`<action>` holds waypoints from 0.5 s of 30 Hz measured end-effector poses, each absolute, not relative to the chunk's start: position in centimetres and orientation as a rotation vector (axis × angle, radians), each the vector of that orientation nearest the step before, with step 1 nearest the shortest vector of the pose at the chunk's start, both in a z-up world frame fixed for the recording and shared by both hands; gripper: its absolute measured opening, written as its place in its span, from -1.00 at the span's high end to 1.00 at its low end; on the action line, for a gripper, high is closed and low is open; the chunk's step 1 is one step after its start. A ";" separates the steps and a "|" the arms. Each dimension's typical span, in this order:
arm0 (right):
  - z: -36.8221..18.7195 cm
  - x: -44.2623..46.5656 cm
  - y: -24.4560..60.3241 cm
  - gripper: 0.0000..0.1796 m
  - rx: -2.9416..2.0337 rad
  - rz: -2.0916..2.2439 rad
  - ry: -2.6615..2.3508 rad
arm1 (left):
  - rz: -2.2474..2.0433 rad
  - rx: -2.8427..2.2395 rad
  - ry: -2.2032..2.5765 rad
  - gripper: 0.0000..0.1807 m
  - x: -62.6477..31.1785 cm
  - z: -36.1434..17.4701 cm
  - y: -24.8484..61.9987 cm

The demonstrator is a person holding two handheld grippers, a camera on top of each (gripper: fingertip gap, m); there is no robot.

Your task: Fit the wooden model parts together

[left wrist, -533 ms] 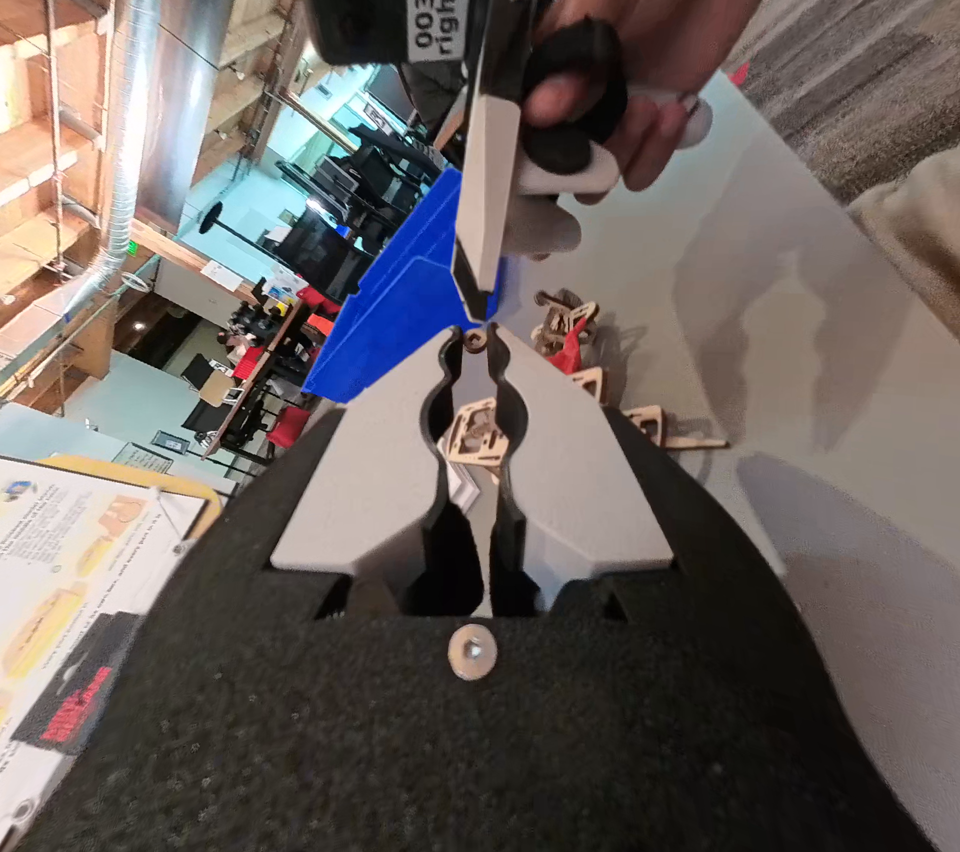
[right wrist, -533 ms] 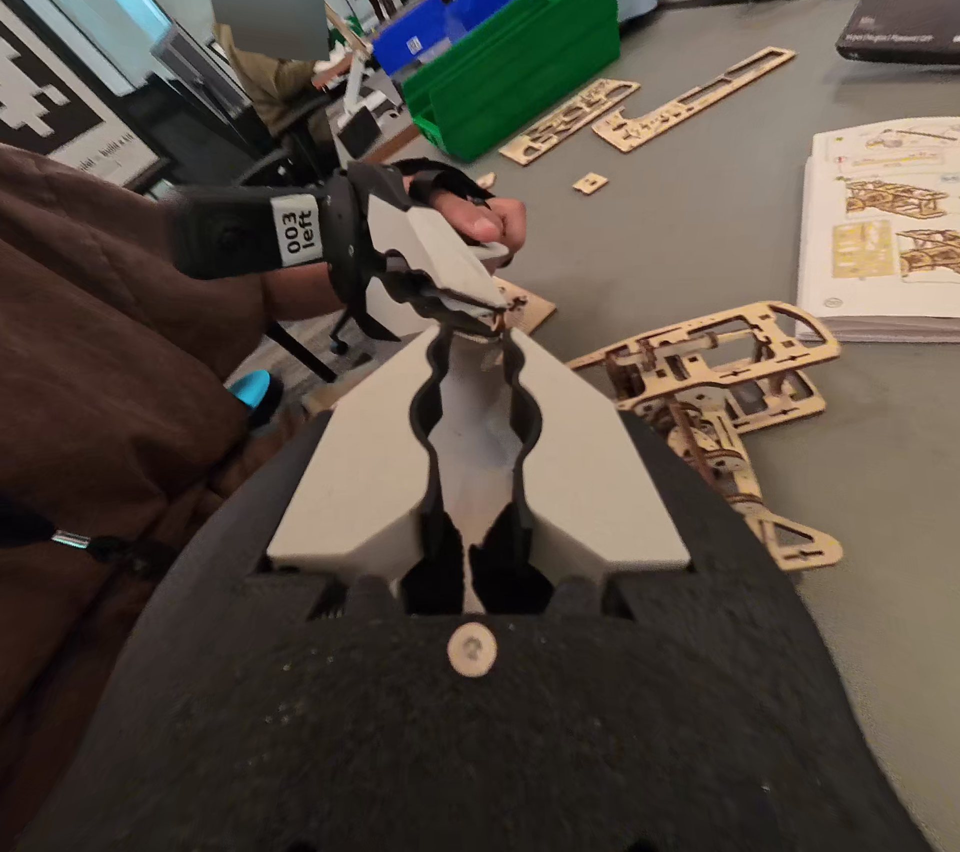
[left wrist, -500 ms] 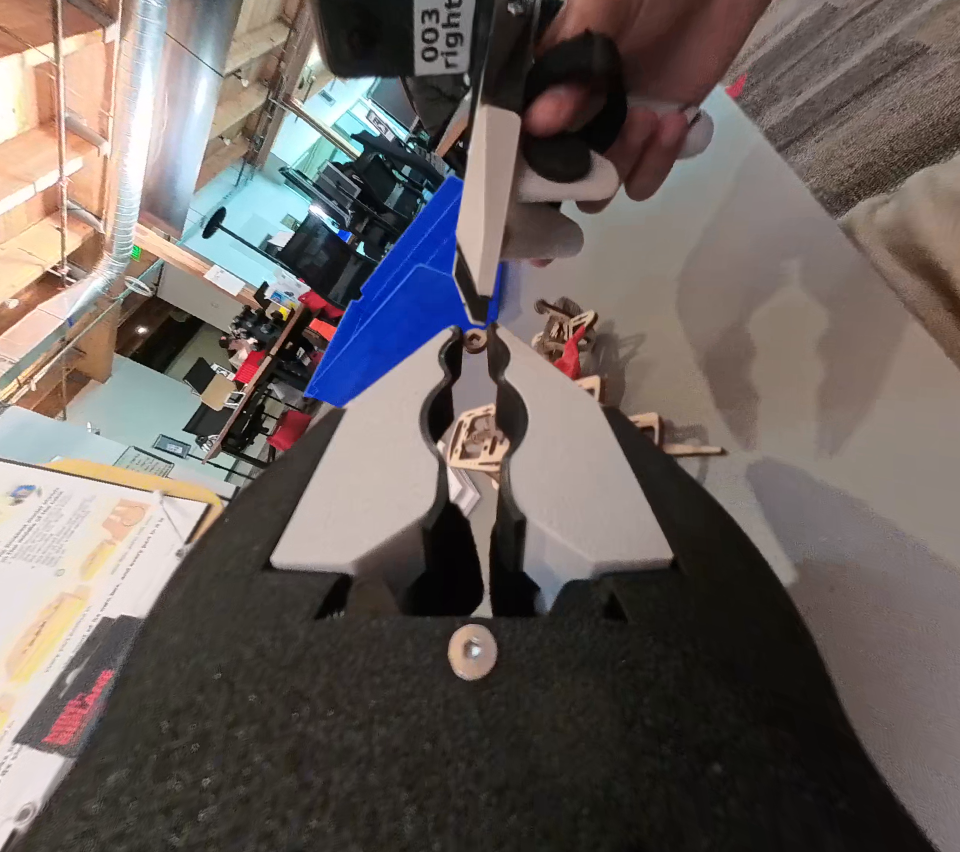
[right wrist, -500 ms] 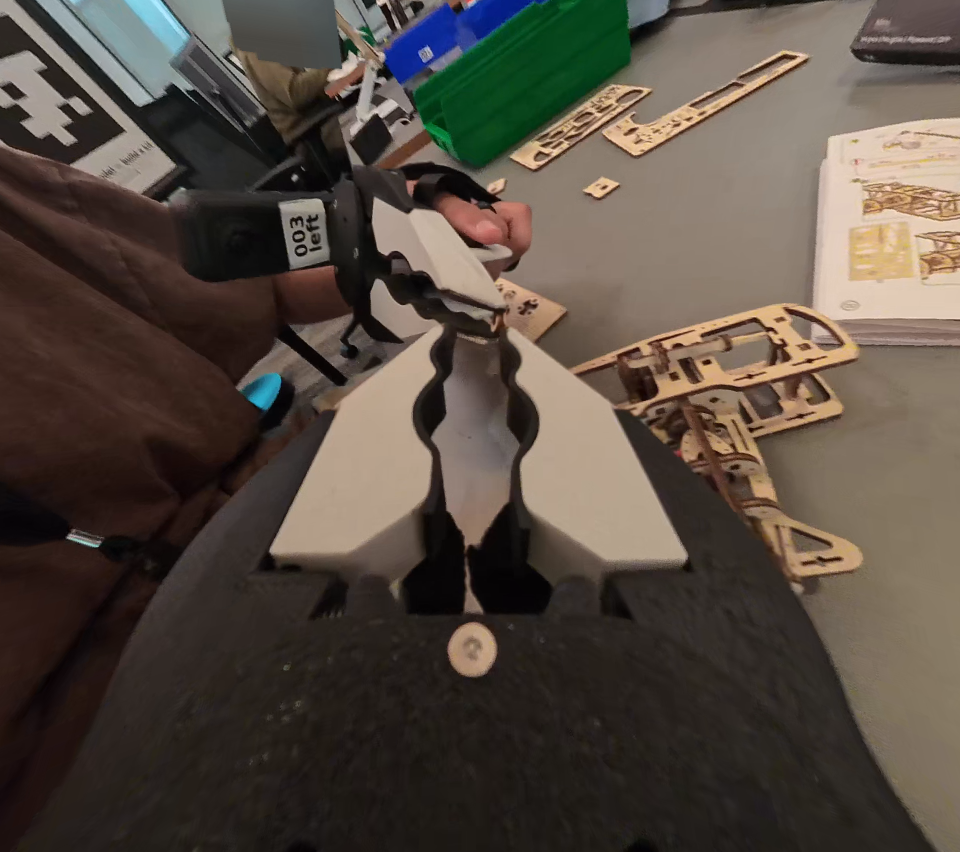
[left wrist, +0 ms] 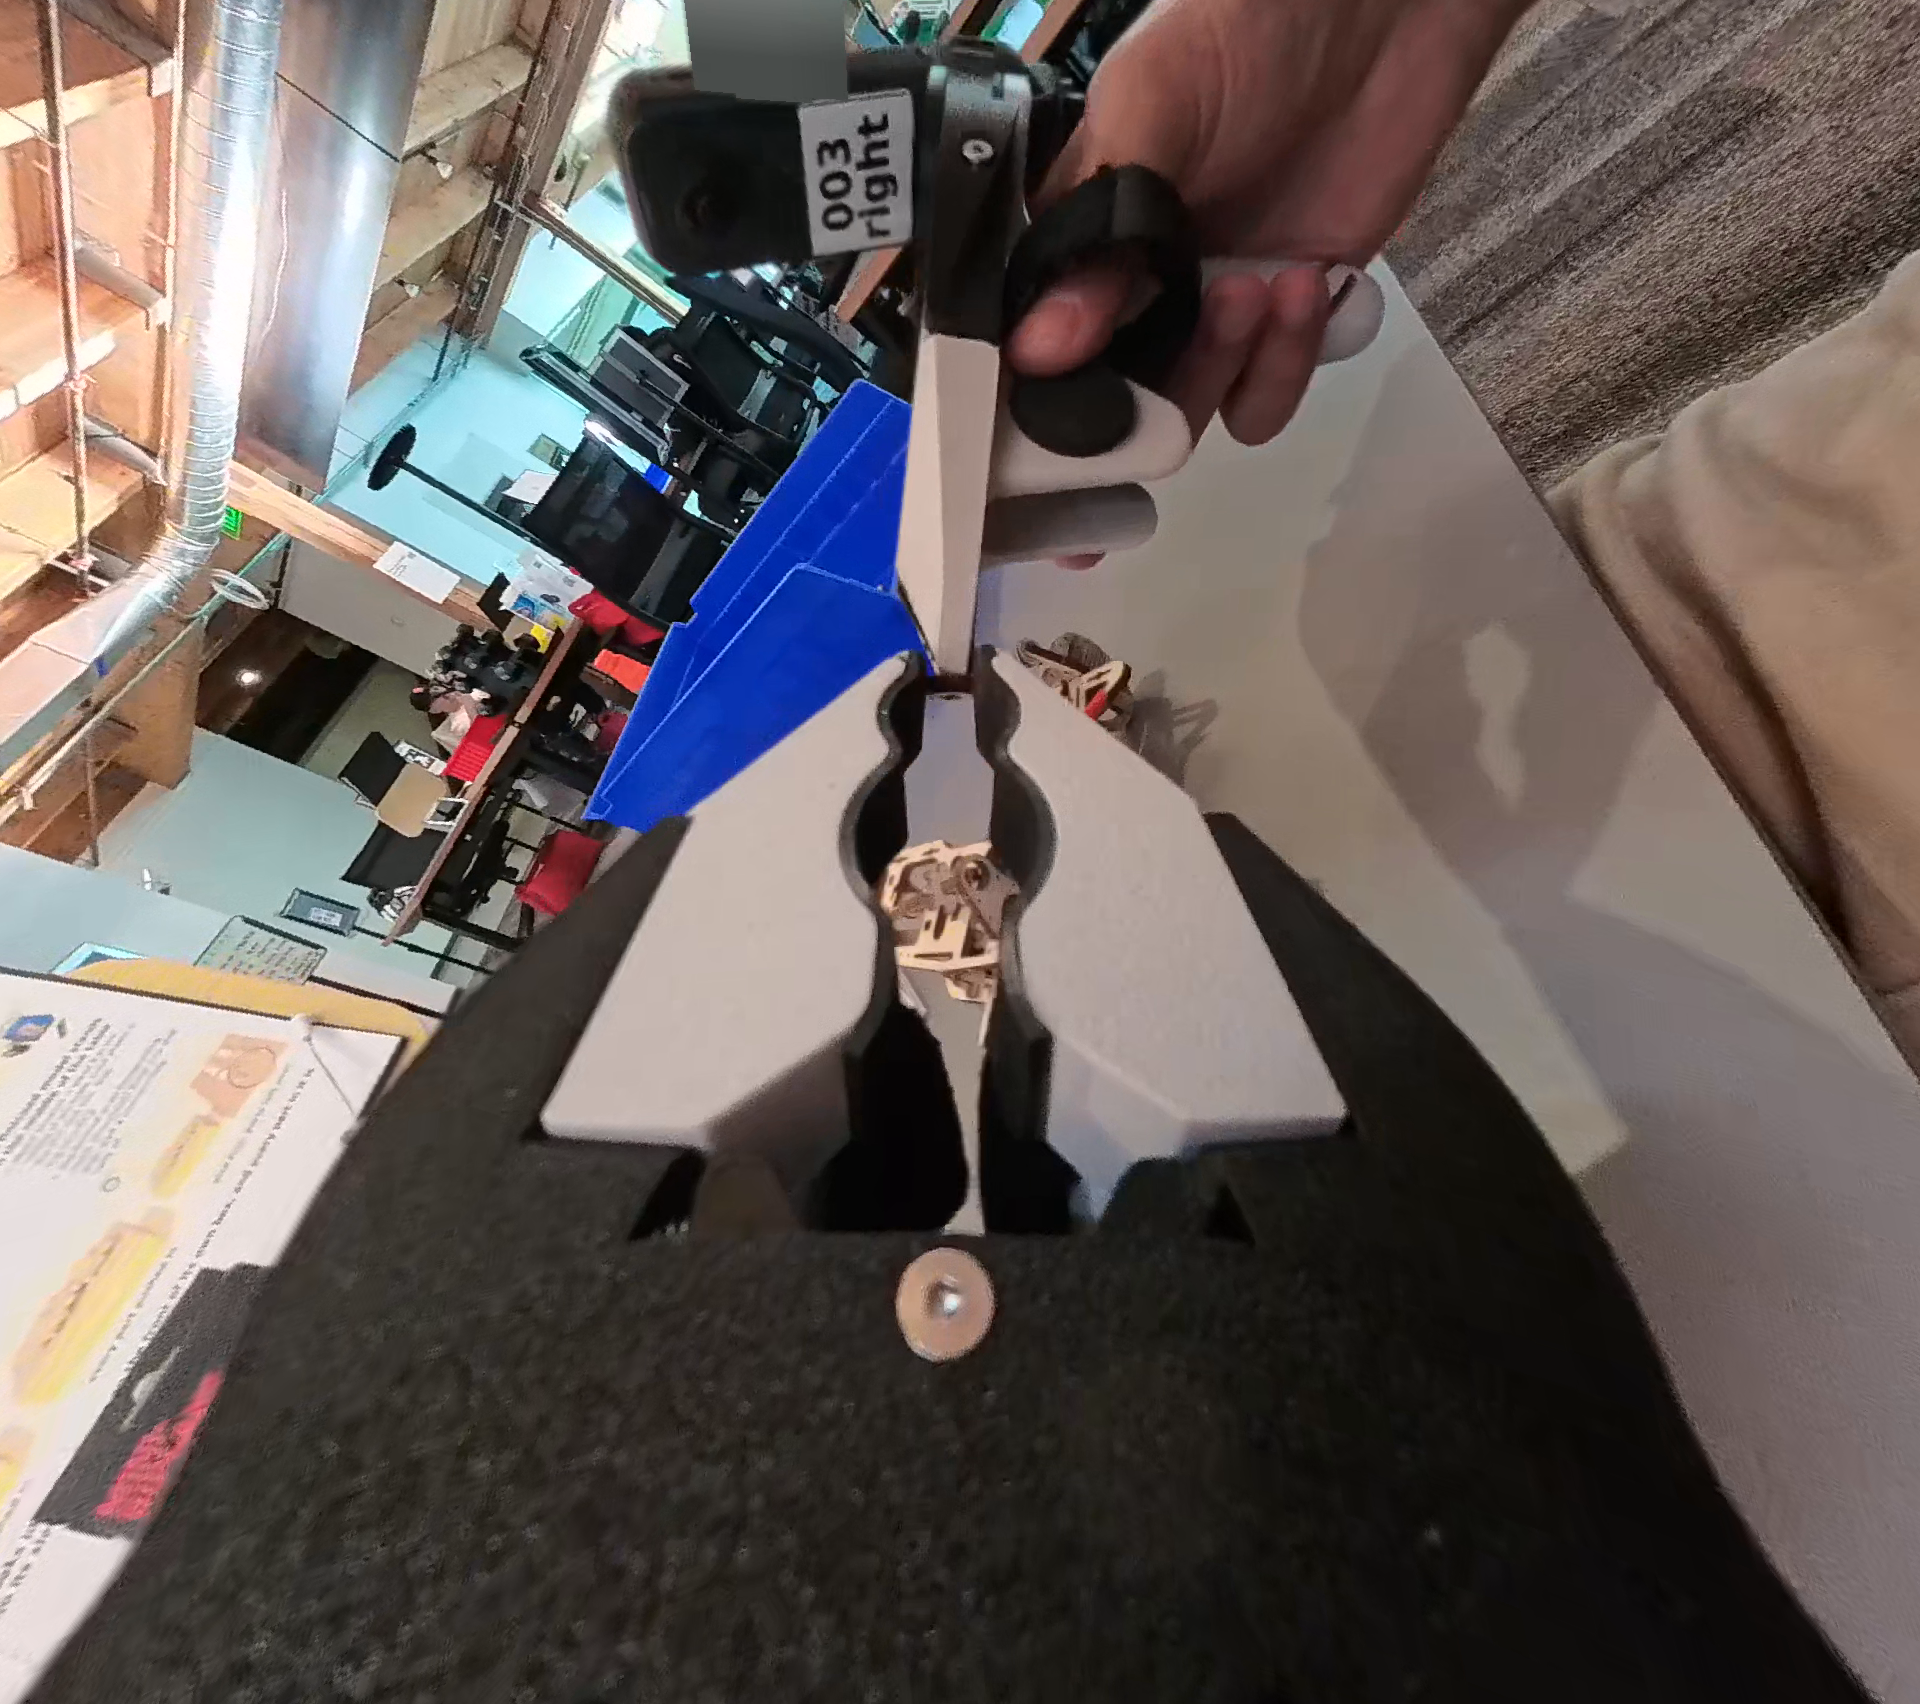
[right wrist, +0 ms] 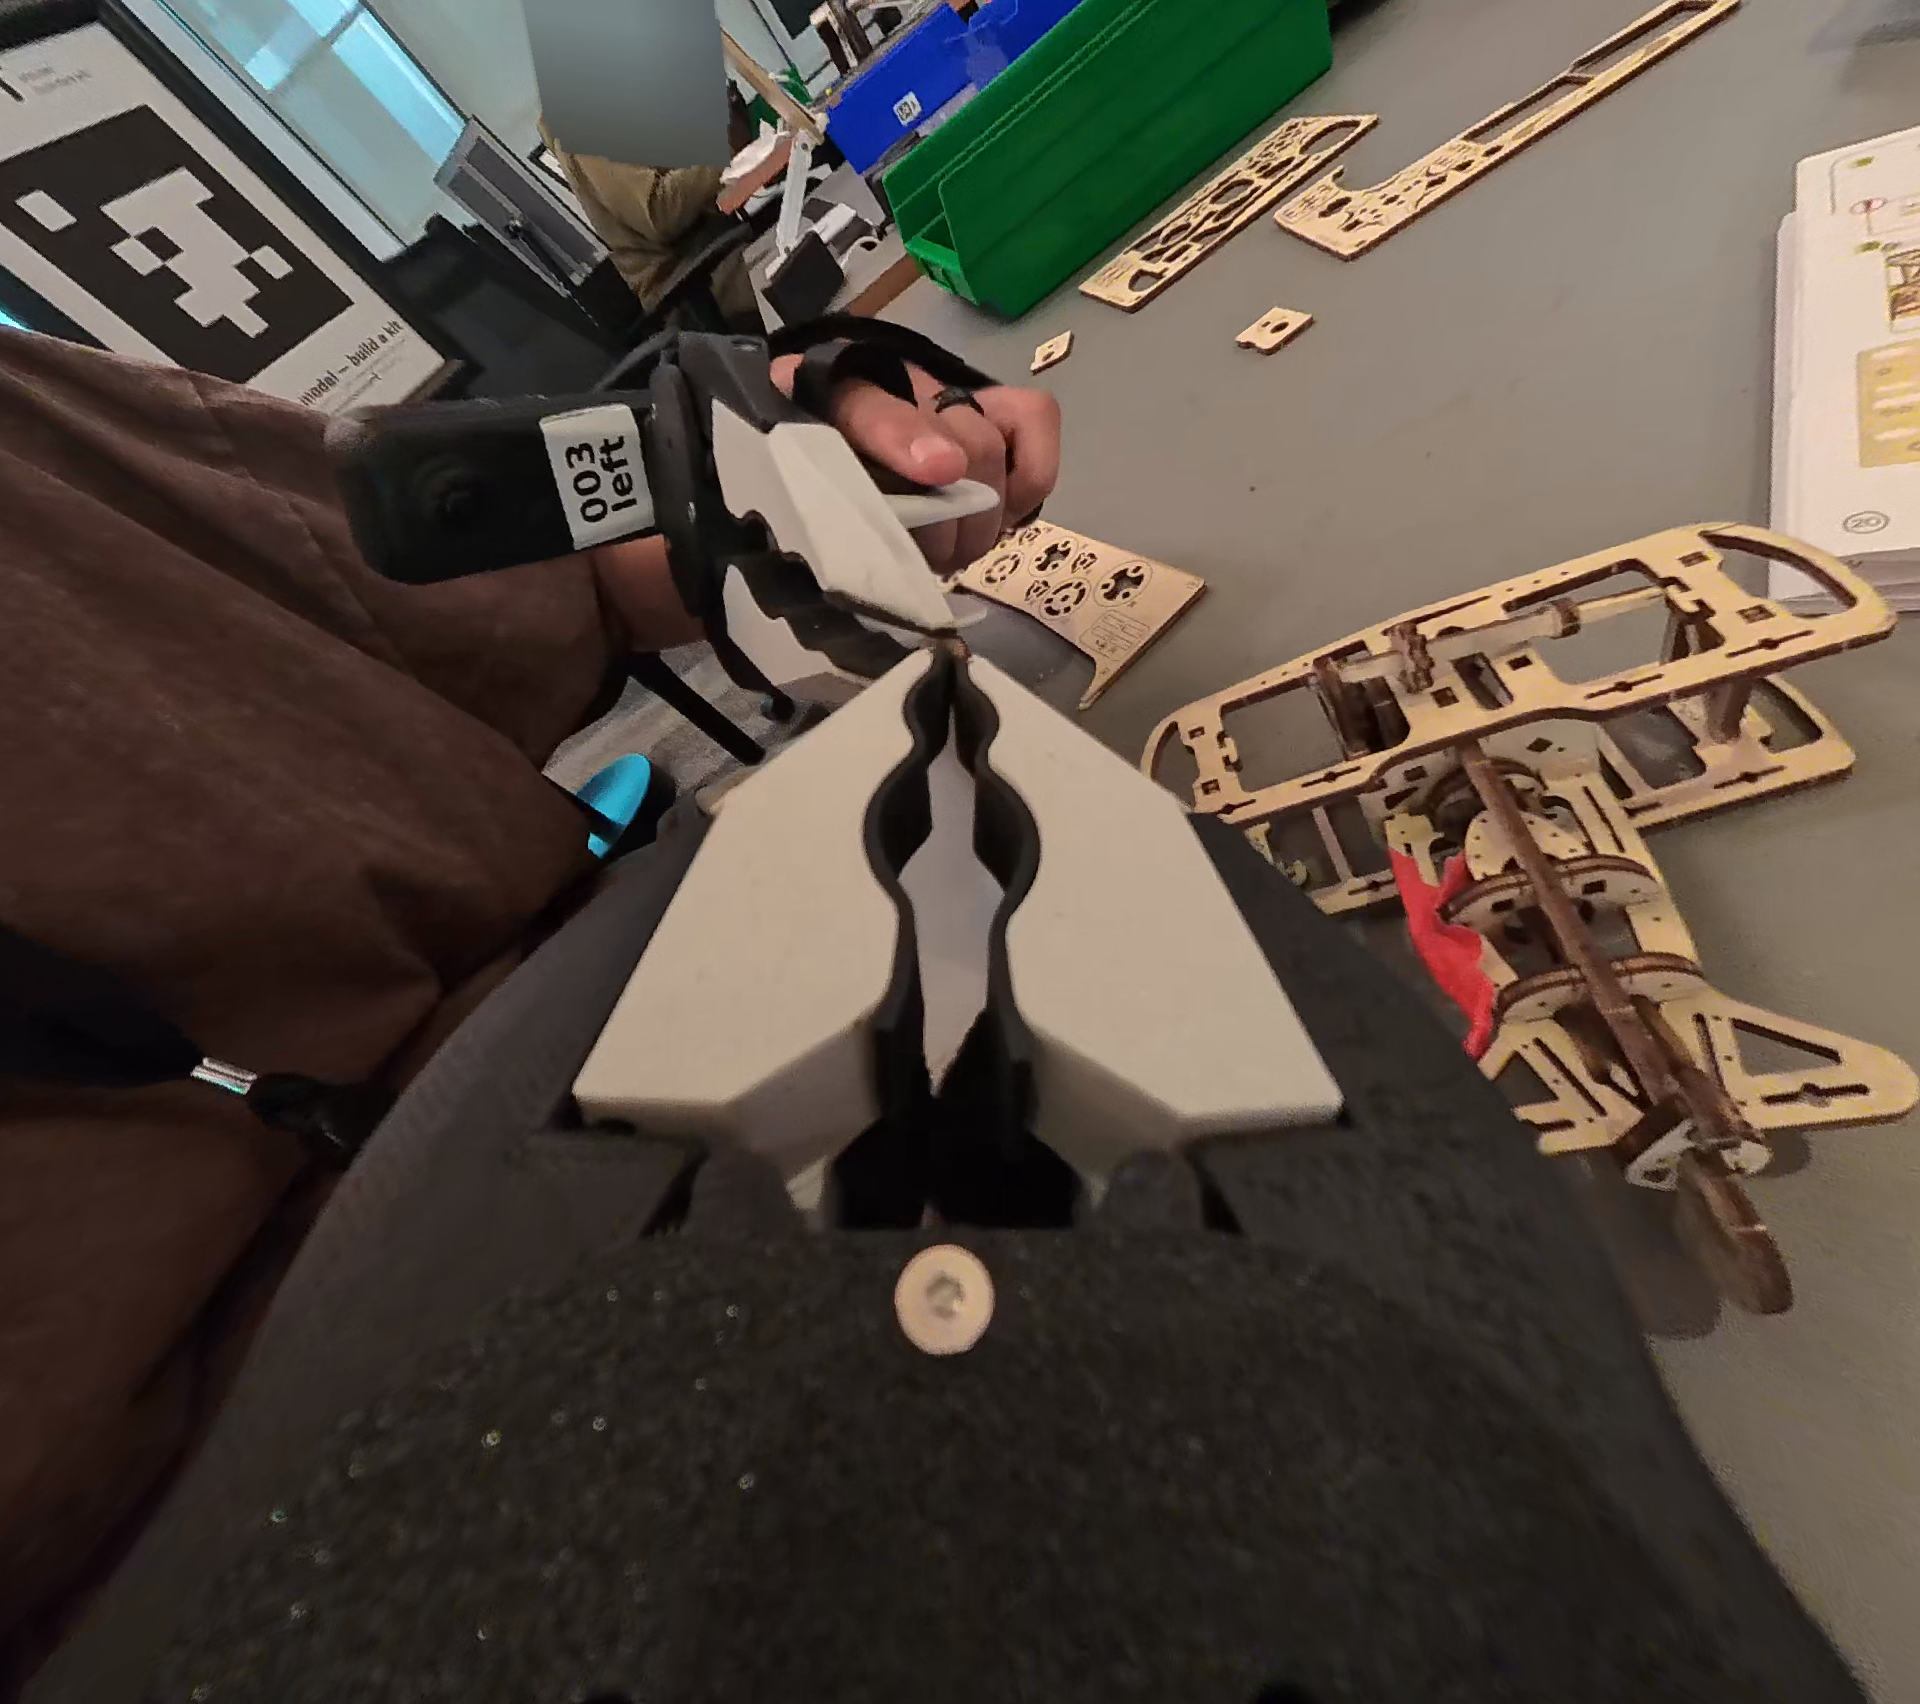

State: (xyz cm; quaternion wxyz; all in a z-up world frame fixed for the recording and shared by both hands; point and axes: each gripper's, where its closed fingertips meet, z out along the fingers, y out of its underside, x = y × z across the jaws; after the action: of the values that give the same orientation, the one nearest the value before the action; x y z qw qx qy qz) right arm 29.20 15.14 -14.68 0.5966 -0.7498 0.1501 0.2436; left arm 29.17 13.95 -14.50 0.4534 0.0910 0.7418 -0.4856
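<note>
The left gripper (left wrist: pixel 948 698) held a small wooden part (left wrist: pixel 948 916) between its fingers, jaws narrowed onto it, the piece sitting in the wider hollow partway down the jaws. The right gripper (right wrist: pixel 951 667) met it tip to tip above the table (right wrist: pixel 1455 428), near its front edge. Its jaws were nearly closed; something thin and dark showed at the tips, too small to tell whether it was gripped. In the left wrist view, the right gripper came in from above, held in a hand (left wrist: pixel 1278 127).

A half-built wooden frame (right wrist: pixel 1507 698) with a red piece (right wrist: pixel 1439 937) lay on the table to the right. Behind the left gripper lay a punched sheet (right wrist: pixel 1081 594). Toward the far edge stood a green bin (right wrist: pixel 1132 148) and a blue bin (right wrist: pixel 1049 33), with two emptied sheets (right wrist: pixel 1403 168) beside them. A booklet (right wrist: pixel 1849 366) lay at the right edge.
</note>
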 end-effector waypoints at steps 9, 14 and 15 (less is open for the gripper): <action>-15.1 29.7 14.8 0.92 -1.661 0.682 0.438 | -1.292 0.155 1.824 0.93 29.4 -13.9 14.3; -13.2 28.5 14.8 0.91 -1.540 0.834 0.380 | -1.390 0.168 1.784 0.93 28.3 -12.7 14.0; -12.9 28.2 14.7 0.94 -1.520 0.862 0.364 | -1.405 0.171 1.784 0.93 28.1 -12.5 13.9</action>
State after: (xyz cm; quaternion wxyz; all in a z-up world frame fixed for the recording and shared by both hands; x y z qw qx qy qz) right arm 28.23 14.74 -12.87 0.6277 -0.6629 0.1587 0.3759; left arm 28.14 13.93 -12.53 0.4190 0.0682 0.7112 -0.5603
